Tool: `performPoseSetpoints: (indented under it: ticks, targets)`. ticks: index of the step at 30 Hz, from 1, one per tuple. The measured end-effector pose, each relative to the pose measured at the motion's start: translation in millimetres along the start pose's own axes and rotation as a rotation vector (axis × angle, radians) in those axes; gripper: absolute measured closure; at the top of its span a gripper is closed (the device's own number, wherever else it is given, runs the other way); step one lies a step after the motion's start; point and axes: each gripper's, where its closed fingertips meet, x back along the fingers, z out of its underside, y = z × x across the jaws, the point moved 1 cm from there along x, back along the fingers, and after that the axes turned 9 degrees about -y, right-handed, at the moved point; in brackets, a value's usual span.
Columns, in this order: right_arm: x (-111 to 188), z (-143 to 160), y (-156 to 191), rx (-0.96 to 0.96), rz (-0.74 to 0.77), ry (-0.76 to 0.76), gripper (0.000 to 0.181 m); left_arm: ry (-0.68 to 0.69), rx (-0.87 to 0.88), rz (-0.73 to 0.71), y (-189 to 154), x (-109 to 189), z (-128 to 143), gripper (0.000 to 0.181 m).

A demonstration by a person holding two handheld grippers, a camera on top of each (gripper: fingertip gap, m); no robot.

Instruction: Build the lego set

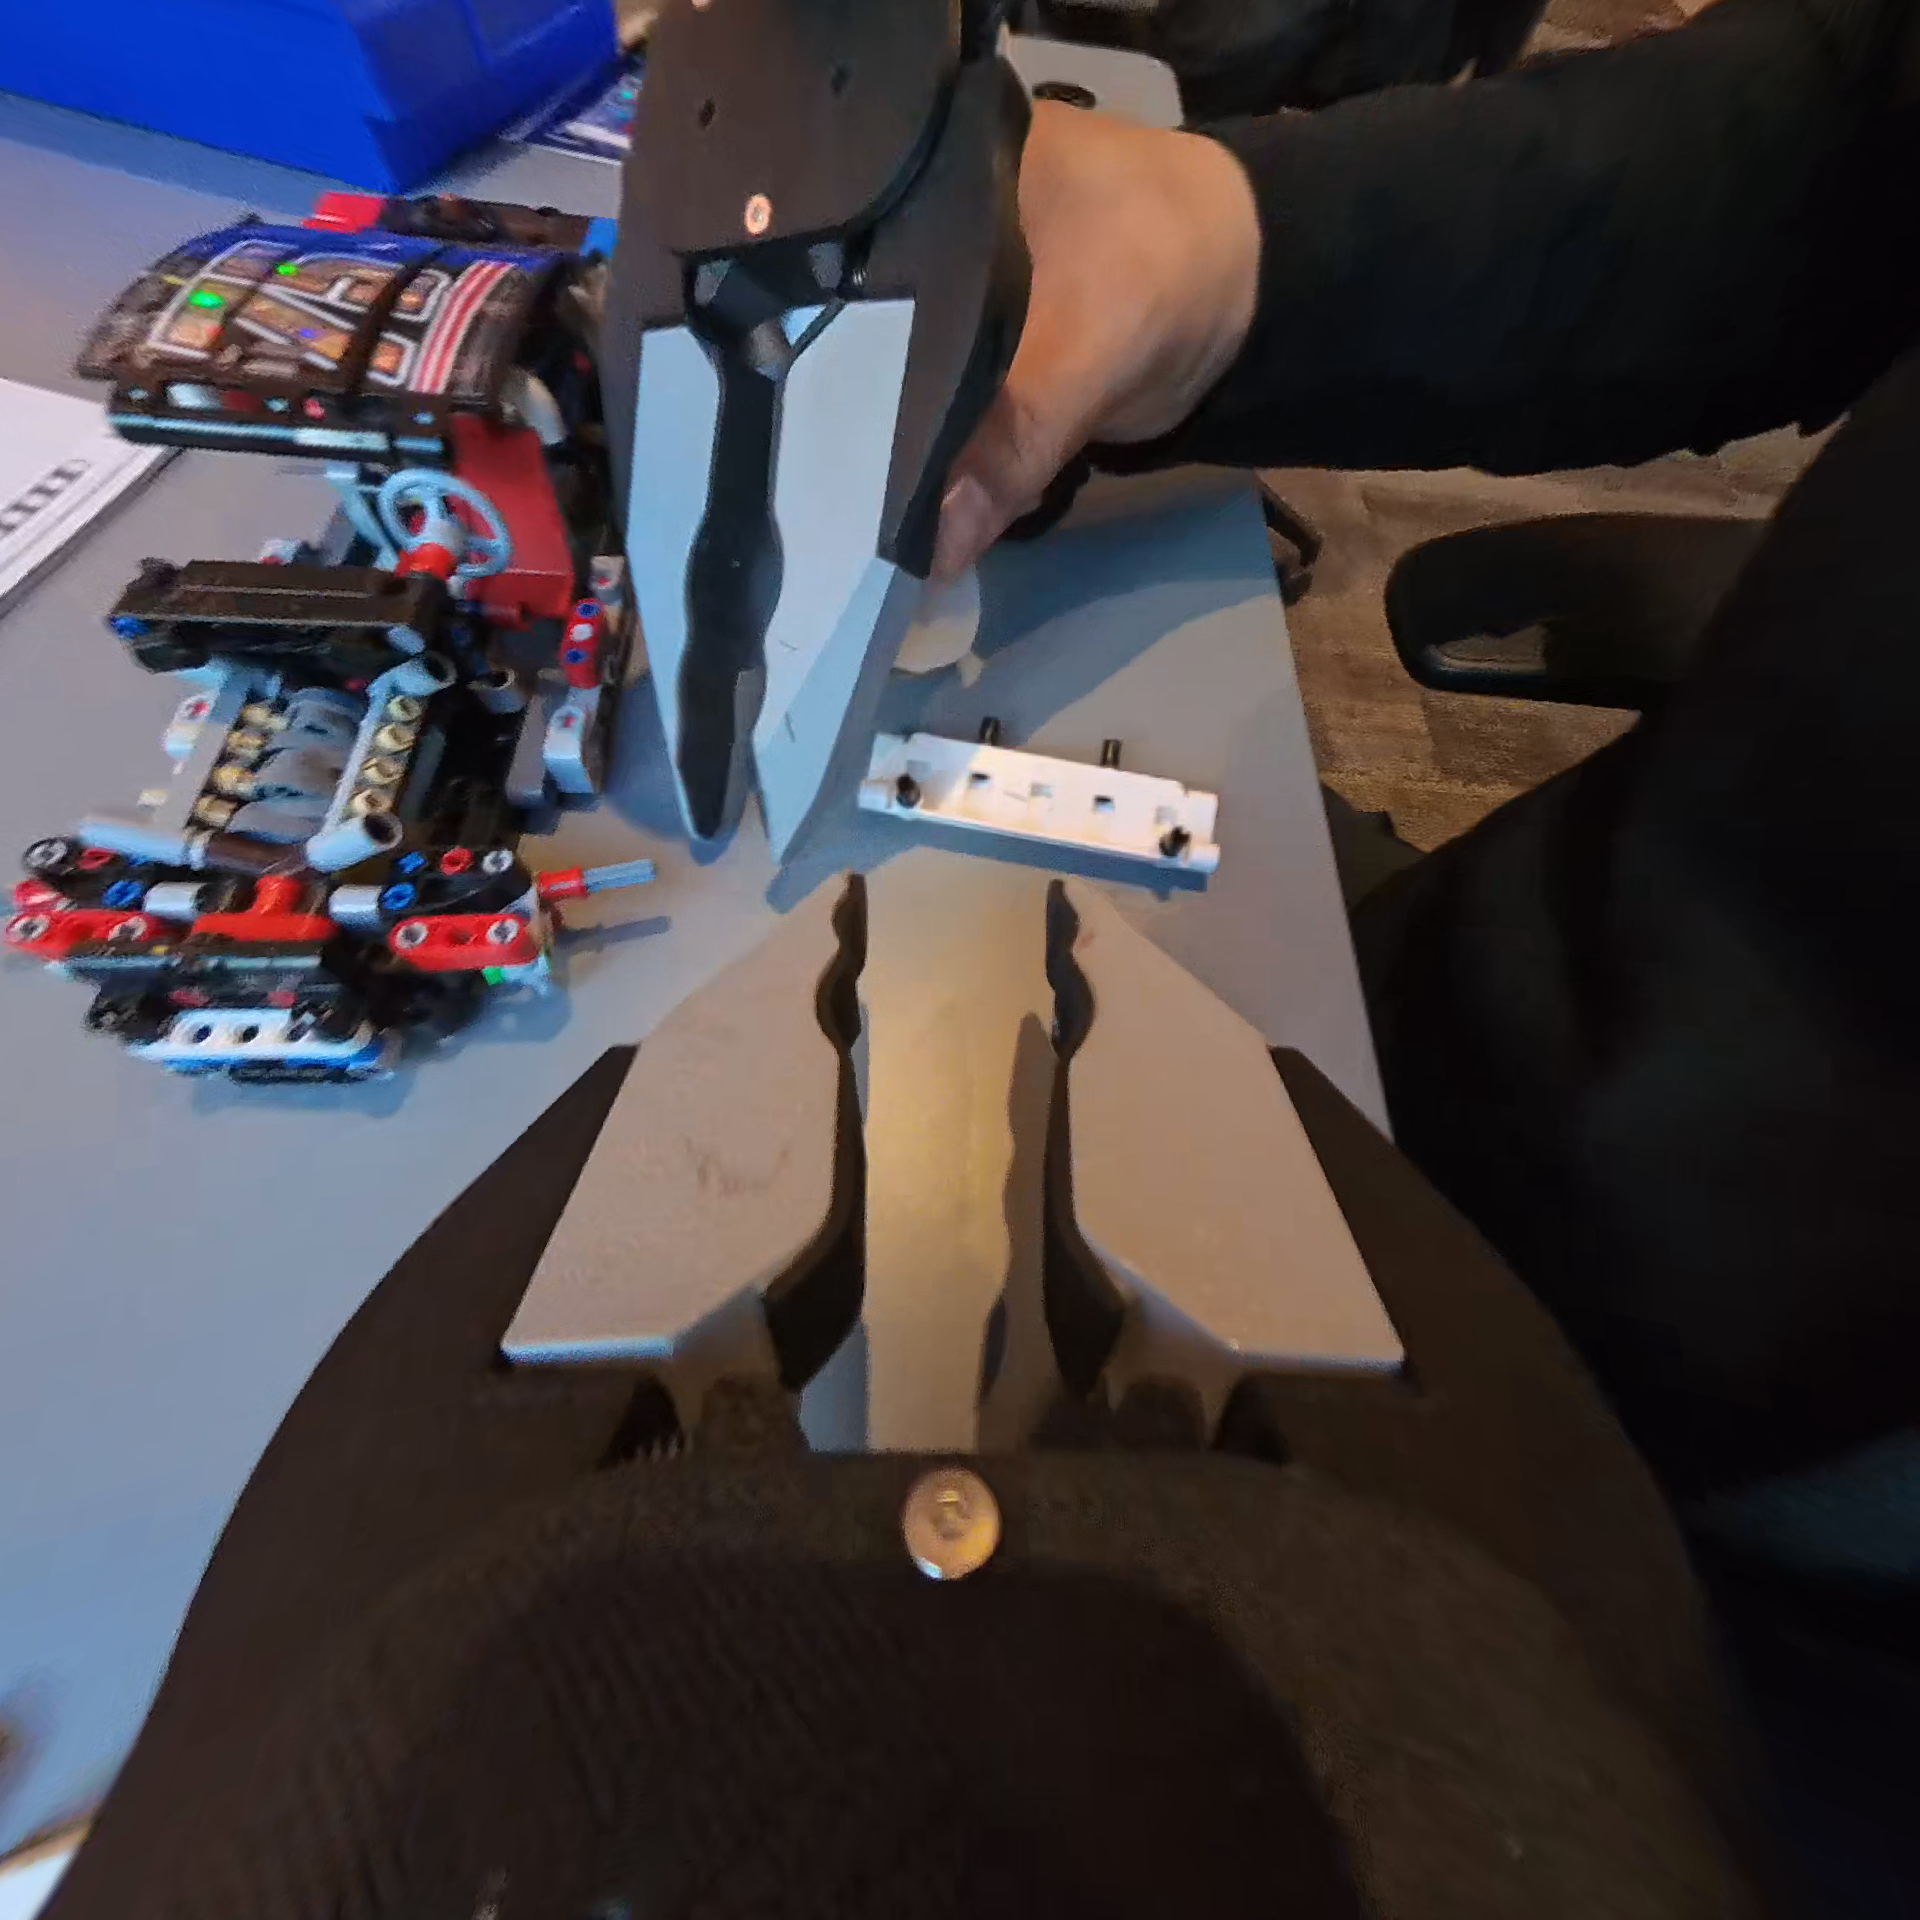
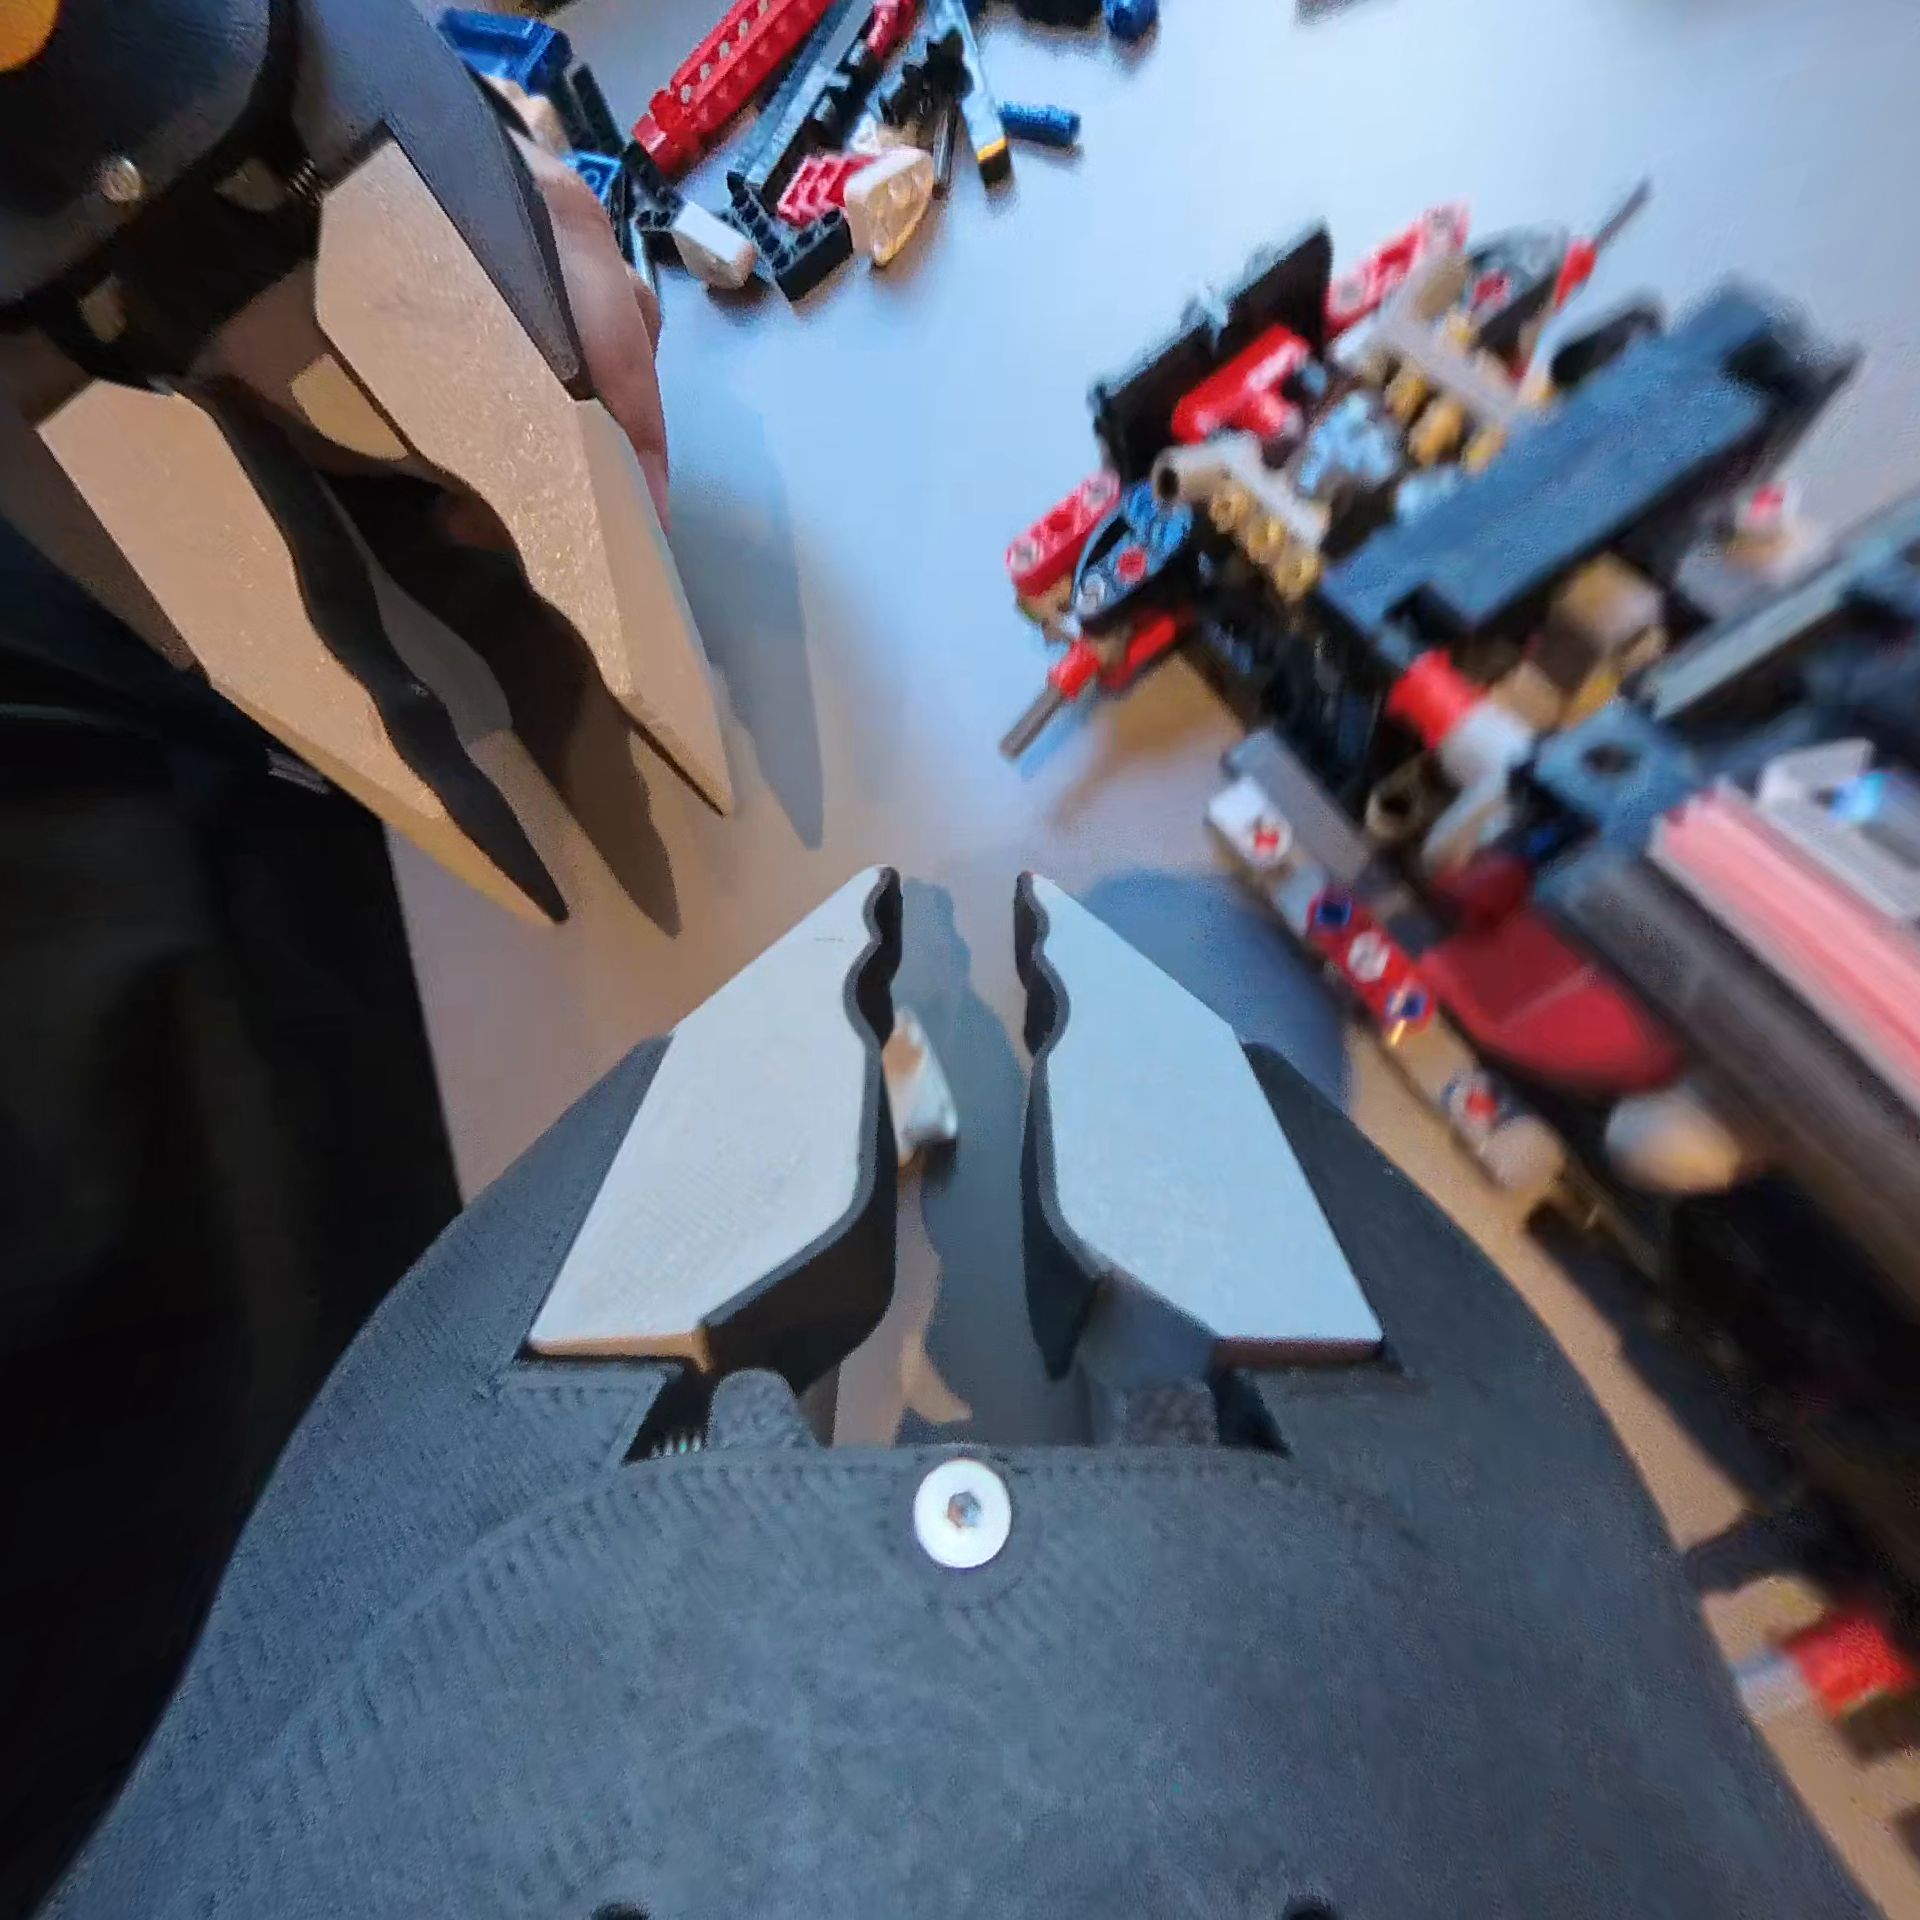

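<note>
Beside the car model [image 1: 322, 665], the white beam [image 1: 1039, 805] lies flat on the table [image 1: 260, 1247], within reach. Both the left gripper [image 1: 954, 904] and right gripper [image 2: 956, 894] hover empty, jaws parted, apparently ready to pick.

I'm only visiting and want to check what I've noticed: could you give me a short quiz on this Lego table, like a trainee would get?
1. True or false: the left gripper is holding the white piece.
2. In the left wrist view, the white piece lies: A) on the table, right of the car model; B) on top of the model; C) on the floor.
3. What colour is the box behind the model?
Key: 1 false, it is open and empty. 2 A. 3 blue.
</note>
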Motion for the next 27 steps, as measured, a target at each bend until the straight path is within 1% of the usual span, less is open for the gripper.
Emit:
performPoseSetpoints:
  ticks: [2, 4, 6, 7, 9, 11, 12, 14, 16, 19, 23, 27]
  targets:
    - [-2, -17, 1, 0.059, 0.000, -0.033, 0.161, -0.020, -0.017, -0.016, 2, 7, -1, 0.150]
    - [6, -36, 13, 0.106, -0.026, -0.136, 0.158, -0.090, -0.047, -0.039, 3, 15, -8, 0.150]
    - [18, -44, 23, 0.150, -0.014, -0.232, 0.156, -0.174, -0.067, -0.059, 3, 24, -17, 0.150]
    - [24, -43, 24, 0.174, 0.026, -0.269, 0.155, -0.209, -0.074, -0.074, 4, 27, -21, 0.151]
    - [36, -38, 16, 0.194, 0.160, -0.323, 0.154, -0.253, -0.081, -0.088, 4, 32, -25, 0.153]
    - [49, -32, 9, 0.149, 0.269, -0.360, 0.149, -0.242, -0.087, -0.089, 4, 31, -24, 0.150]
    - [54, -30, 9, 0.110, 0.299, -0.380, 0.146, -0.225, -0.096, -0.091, 3, 29, -23, 0.149]
    - [61, -27, 18, 0.047, 0.319, -0.413, 0.139, -0.200, -0.123, -0.101, 1, 28, -19, 0.148]
    - [65, -18, 24, 0.014, 0.361, -0.397, 0.132, -0.192, -0.160, -0.112, -2, 28, -18, 0.148]
    - [66, -5, 29, 0.032, 0.424, -0.368, 0.131, -0.172, -0.205, -0.131, -4, 26, -16, 0.148]
    - [72, 10, 11, 0.117, 0.502, -0.329, 0.134, -0.155, -0.221, -0.148, -2, 23, -14, 0.149]
    - [81, -2, -10, 0.225, 0.514, -0.384, 0.134, -0.183, -0.188, -0.147, 3, 23, -19, 0.149]
